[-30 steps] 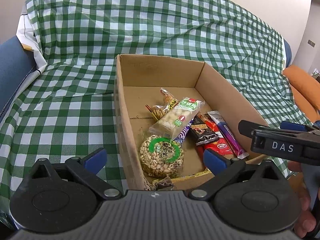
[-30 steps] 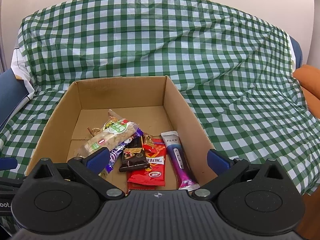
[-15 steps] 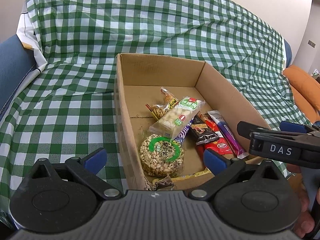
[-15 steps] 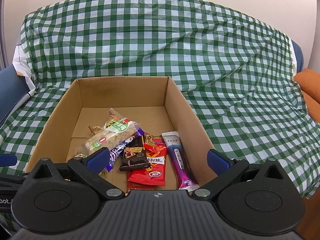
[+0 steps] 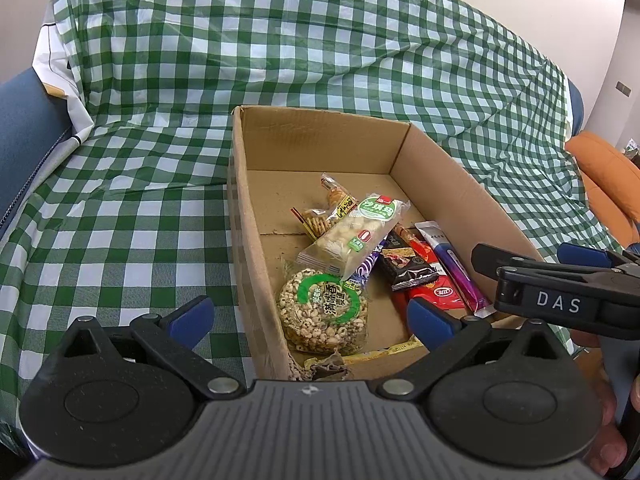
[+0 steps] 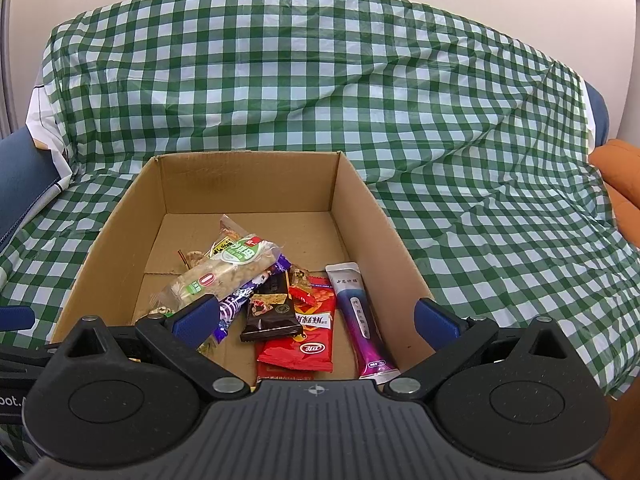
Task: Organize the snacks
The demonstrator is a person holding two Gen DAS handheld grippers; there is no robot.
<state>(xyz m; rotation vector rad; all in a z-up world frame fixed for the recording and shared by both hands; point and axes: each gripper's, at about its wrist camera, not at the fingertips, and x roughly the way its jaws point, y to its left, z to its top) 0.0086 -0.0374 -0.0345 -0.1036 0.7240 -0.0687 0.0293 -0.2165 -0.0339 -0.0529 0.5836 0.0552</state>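
An open cardboard box [image 5: 320,142] [image 6: 248,184] sits on a green checked cloth and holds several snack packets. Among them are a round puffed-grain cake [image 5: 324,310], a long green-labelled rice bar [image 5: 356,236] [image 6: 224,266], a dark chocolate packet [image 5: 404,270] [image 6: 272,312], a red packet [image 6: 308,346] and a purple tube [image 5: 456,268] [image 6: 360,312]. My left gripper [image 5: 310,316] stands open over the box's near left wall, holding nothing. My right gripper [image 6: 316,318] stands open above the box's near end, also empty, and shows at the right edge of the left wrist view.
The green checked cloth [image 5: 120,248] [image 6: 500,220] drapes a sofa seat and backrest. Blue upholstery [image 5: 24,148] shows at the left. An orange cushion [image 5: 608,184] [image 6: 620,184] lies at the right. A person's hand [image 5: 608,432] holds the right gripper.
Both views have shifted only slightly. The right gripper has drifted a little lower in the left wrist view. The snacks in the box lie as before.
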